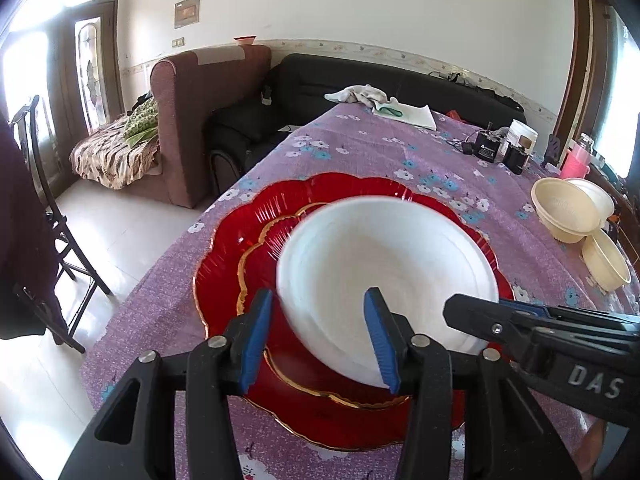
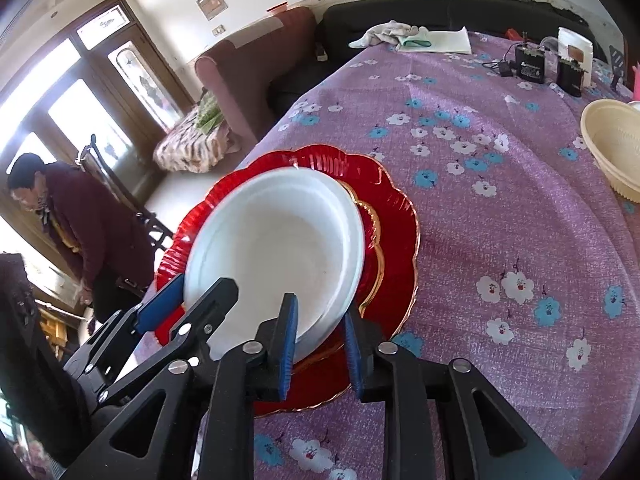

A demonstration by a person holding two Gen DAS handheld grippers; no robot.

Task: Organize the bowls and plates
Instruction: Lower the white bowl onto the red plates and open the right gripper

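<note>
White bowl (image 1: 384,276) sits upright on stacked scalloped red plates (image 1: 240,248); cream bowls (image 1: 568,212) lie apart.

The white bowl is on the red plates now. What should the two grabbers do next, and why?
Probably pull both grabbers back. The white bowl already sits on the red plates, and the left gripper and right gripper straddle its near rim with their pads off it. Backing away gently should leave the bowl in place and free the hands for the cream bowls farther along the table.
</note>
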